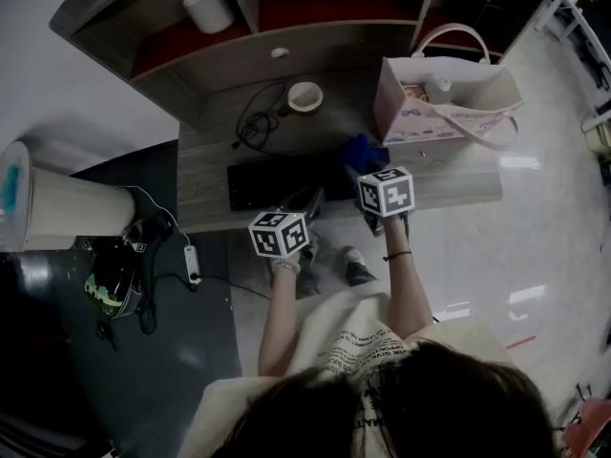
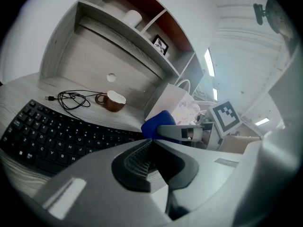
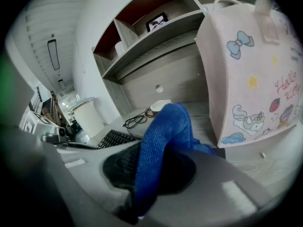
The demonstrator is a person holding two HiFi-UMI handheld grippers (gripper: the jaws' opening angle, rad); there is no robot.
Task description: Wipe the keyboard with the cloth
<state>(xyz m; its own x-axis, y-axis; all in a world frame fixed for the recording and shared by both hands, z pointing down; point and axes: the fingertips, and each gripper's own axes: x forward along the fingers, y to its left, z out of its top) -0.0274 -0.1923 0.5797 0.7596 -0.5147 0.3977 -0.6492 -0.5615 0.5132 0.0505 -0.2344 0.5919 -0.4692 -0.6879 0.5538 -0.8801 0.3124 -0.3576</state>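
Observation:
A black keyboard (image 1: 277,180) lies on the grey wooden desk (image 1: 200,175); it also fills the lower left of the left gripper view, keyboard (image 2: 52,138). My right gripper (image 3: 156,174) is shut on a blue cloth (image 3: 163,141), held above the keyboard's right end. The same cloth (image 1: 363,153) shows in the head view and the cloth (image 2: 158,123) in the left gripper view. My left gripper (image 2: 154,162) is shut with nothing between its jaws, just above the keyboard's front edge, left of the right gripper (image 1: 382,203).
A pink printed tote bag (image 1: 444,103) stands at the desk's right. A brown-and-white cup (image 2: 111,100) and a coiled black cable (image 2: 73,98) lie behind the keyboard. Shelves (image 1: 220,27) rise at the back. A white bin (image 1: 57,208) stands to the left on the floor.

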